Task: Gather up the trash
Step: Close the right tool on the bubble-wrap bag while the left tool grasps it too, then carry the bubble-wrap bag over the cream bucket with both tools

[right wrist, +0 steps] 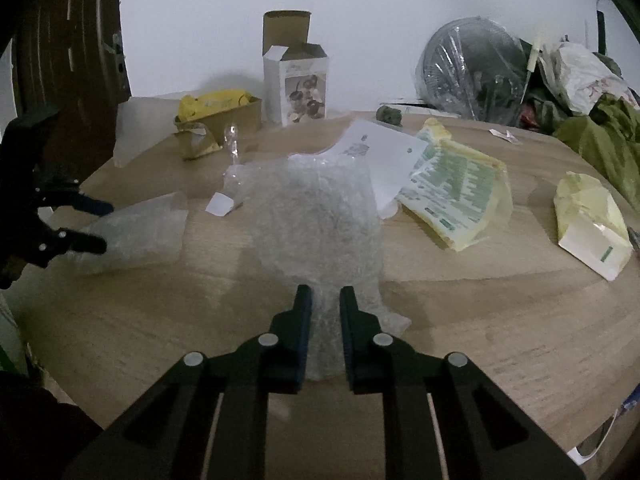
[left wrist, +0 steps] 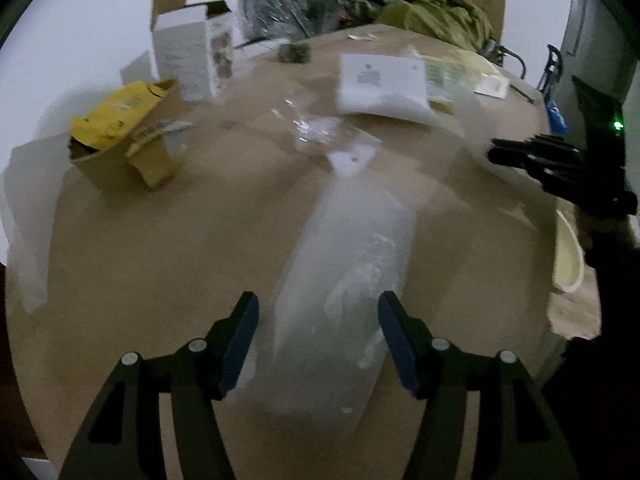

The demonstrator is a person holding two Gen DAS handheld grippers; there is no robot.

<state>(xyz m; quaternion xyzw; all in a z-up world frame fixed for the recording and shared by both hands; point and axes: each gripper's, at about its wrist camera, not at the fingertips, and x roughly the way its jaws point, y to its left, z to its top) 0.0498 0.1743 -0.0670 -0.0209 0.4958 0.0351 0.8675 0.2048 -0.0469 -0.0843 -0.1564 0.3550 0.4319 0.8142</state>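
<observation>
My left gripper (left wrist: 318,308) is open, its fingers astride a long clear bubble-wrap bag (left wrist: 344,280) that lies on the wooden table (left wrist: 160,248); the same gripper (right wrist: 100,226) and bag (right wrist: 136,232) show at the left of the right wrist view. My right gripper (right wrist: 325,294) is shut on a crumpled sheet of bubble wrap (right wrist: 316,216) that stands up in front of it. It appears as a black shape (left wrist: 540,160) at the right edge of the left wrist view, with the sheet (left wrist: 472,128) blurred beside it.
On the table: a white carton (right wrist: 298,84), a brown box with a yellow bag (right wrist: 218,114), a white envelope (right wrist: 380,156), yellow-green printed packets (right wrist: 456,192) (right wrist: 592,224), small clear wrappers (right wrist: 232,148). Wrapped fan (right wrist: 472,68) and green cloth (right wrist: 600,140) at back right.
</observation>
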